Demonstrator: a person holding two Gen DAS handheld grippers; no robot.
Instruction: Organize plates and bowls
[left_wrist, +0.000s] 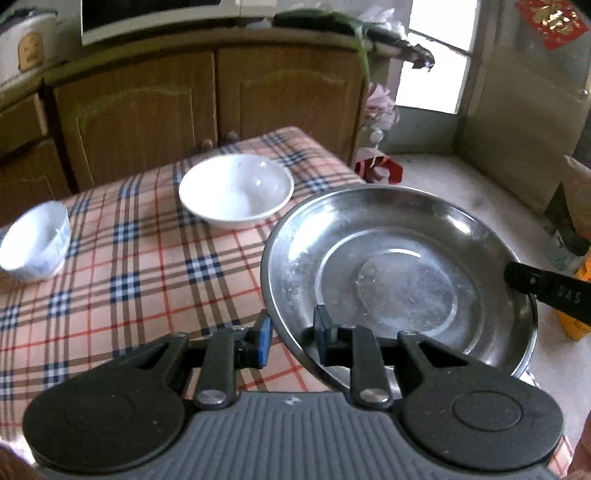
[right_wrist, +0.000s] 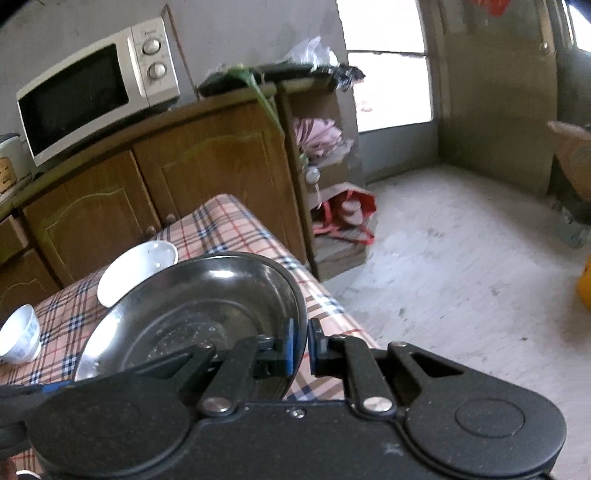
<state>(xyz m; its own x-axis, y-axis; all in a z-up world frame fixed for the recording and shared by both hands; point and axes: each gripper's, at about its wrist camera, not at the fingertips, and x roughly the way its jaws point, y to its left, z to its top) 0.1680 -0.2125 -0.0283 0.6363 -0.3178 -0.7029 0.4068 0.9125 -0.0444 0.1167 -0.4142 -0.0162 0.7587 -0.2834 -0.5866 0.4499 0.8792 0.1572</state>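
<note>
Two grippers share one load: my left gripper is clamped on the near rim of the steel plate, and my right gripper is pinched on the opposite rim, one blue pad inside the lip and the other outside. From the left wrist view I can see the right one's black finger reaching over the far edge. I judge the plate to be clear of the checked tablecloth, hanging past the table's corner with bare floor beyond it.

It looks thin, stiff and light, so weight is no worry, but polished metal is slippery and the sloped rim gives the pads little to bite. I want both grips kept level with each other; if one side dips, I expect the plate to pivot and slide out.

Behind it sit a wide white bowl and a small patterned bowl, well apart. Those look like ceramic, heavier and breakable, best taken by the rim wall and set down softly.
</note>
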